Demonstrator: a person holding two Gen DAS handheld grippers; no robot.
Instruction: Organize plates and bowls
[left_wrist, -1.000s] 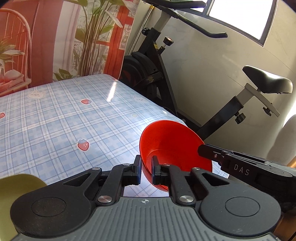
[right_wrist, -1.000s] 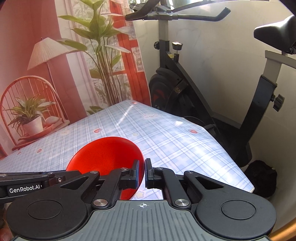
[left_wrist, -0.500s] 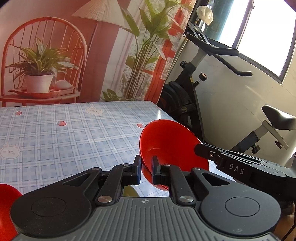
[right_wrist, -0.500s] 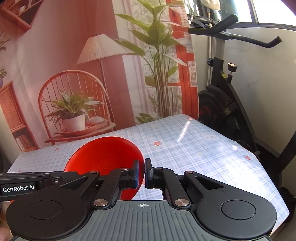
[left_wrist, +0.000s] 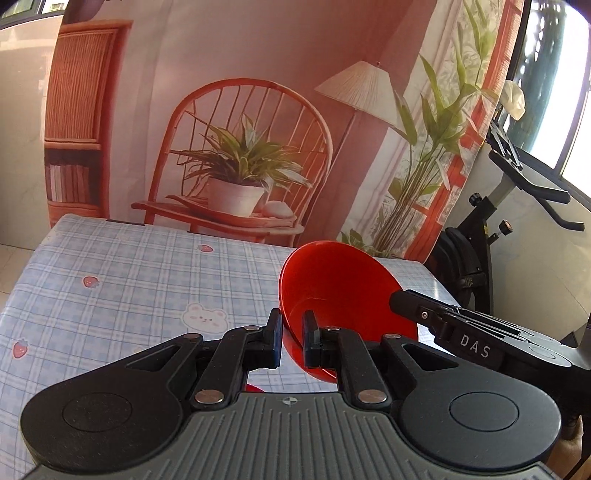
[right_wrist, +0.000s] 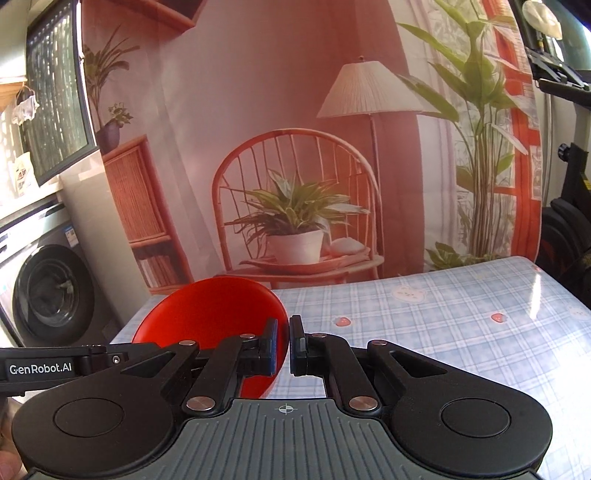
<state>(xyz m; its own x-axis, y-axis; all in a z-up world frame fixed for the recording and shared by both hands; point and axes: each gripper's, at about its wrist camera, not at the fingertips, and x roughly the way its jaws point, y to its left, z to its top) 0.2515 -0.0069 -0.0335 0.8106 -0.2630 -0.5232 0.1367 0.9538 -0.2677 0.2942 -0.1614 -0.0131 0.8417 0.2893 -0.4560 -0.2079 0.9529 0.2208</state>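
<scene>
Pinching the bowl (left_wrist: 332, 291) rim, the left gripper (left_wrist: 291, 338) has its fingers nearly together, one inside and one outside, holding it tilted above the table (left_wrist: 129, 280). From the right wrist, the right gripper (right_wrist: 282, 345) clamps the same bowl's (right_wrist: 210, 310) opposite rim, fingers almost closed.

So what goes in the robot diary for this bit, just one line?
left gripper: shut on red bowl rim | right gripper: shut on same bowl | bowl: tilted, above checked tablecloth
</scene>
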